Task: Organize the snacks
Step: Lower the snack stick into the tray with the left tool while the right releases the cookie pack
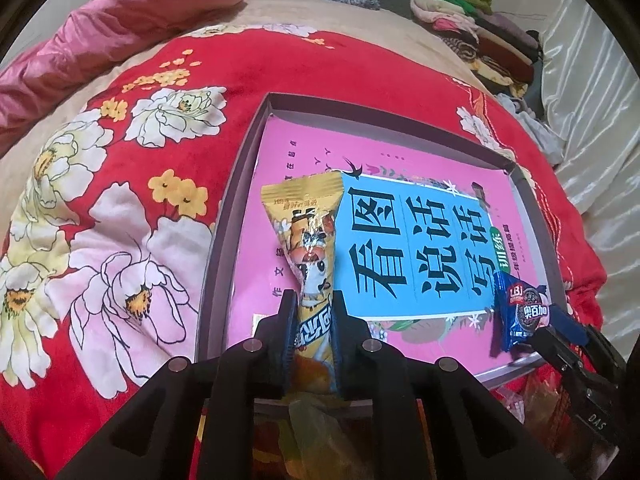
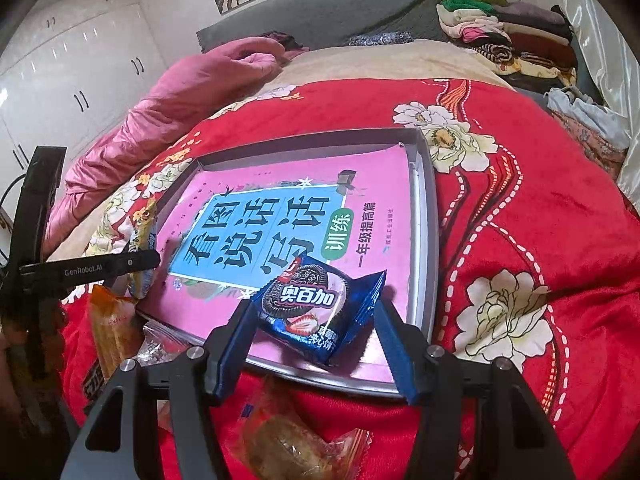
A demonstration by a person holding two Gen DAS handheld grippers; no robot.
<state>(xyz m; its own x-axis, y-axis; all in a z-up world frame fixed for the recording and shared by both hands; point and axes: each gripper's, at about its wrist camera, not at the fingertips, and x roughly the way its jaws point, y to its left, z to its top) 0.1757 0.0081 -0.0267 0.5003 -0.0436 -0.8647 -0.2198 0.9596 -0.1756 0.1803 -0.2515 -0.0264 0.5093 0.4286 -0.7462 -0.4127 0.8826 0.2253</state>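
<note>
While clamped in the left tool (image 1: 312,316), yellow snack packet (image 1: 310,236) over tray's (image 1: 224,216) left edge; right tool (image 2: 316,316) apart around blue cookie packet (image 2: 316,308), lying at tray's near edge on the bed (image 2: 520,220).

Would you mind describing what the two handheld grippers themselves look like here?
Both are matte black plastic frames with angular cut-outs and round silver pivot pins. The right gripper carries blue ridged fingers; the left gripper has black fingers with blue pads inside. White "GenRobot.AI" lettering marks the left one in the right wrist view. No sleeves show.
</note>
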